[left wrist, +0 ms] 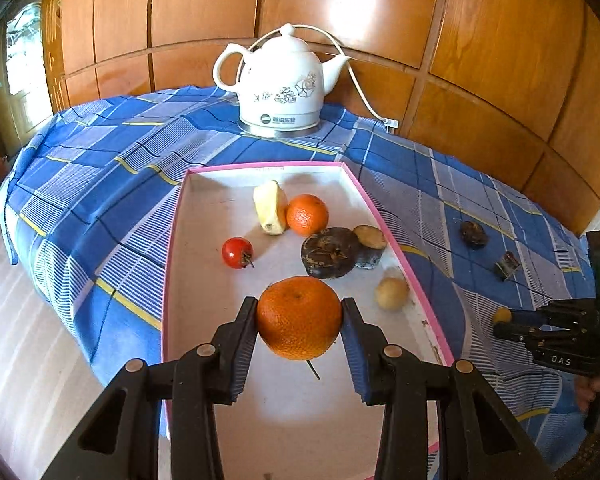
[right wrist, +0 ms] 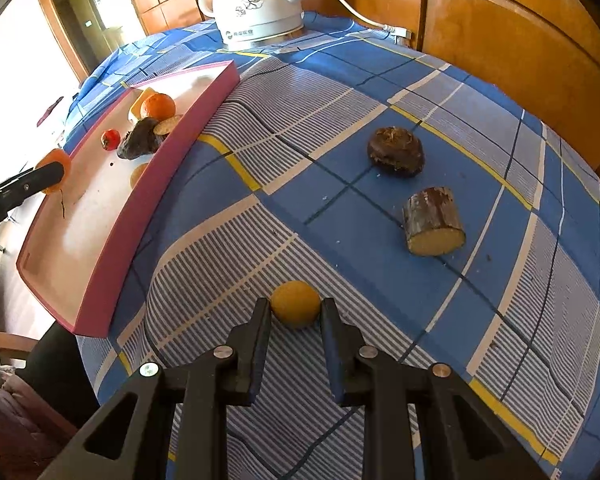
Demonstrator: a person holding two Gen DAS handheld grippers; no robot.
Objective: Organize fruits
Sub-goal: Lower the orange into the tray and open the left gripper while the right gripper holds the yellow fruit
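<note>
Left wrist view: a large orange (left wrist: 299, 317) is gripped between the fingers of the left gripper (left wrist: 299, 320), low centre of the frame, held above the near part of a pink-rimmed tray (left wrist: 262, 165). A thin stem pokes out beneath the fruit.

In the tray, mid-frame: a tomato (left wrist: 237, 252) at the left, a yellow wedge (left wrist: 270, 207) touching a smaller orange (left wrist: 307, 215), a dark round fruit (left wrist: 329, 253) just below them, a cut dark piece (left wrist: 369, 246) against its right side, and a pale small fruit (left wrist: 391, 293) by the right rim.

The tray is set on a bench covered with a blue checked cloth (left wrist: 100, 168). A white kettle (left wrist: 281, 82) stands at the far edge, top centre, its cord trailing to the right in front of a wooden panel wall (left wrist: 480, 40).

Right wrist view: the fingers of the right gripper (right wrist: 295, 312) are closed on a small yellow fruit (right wrist: 295, 303), low centre — the fruit sits on the cloth. In the left view the same gripper is seen at the right edge with the yellow fruit at its tip.

Still on the cloth, right of centre in the right view: a dark round fruit (right wrist: 396, 152) and, just below it, a cut log-like piece (right wrist: 434, 222) lying with its pale face toward the camera — the two are near but apart. The tray is at the left of this frame, with the left gripper and its orange over its near-left part.
</note>
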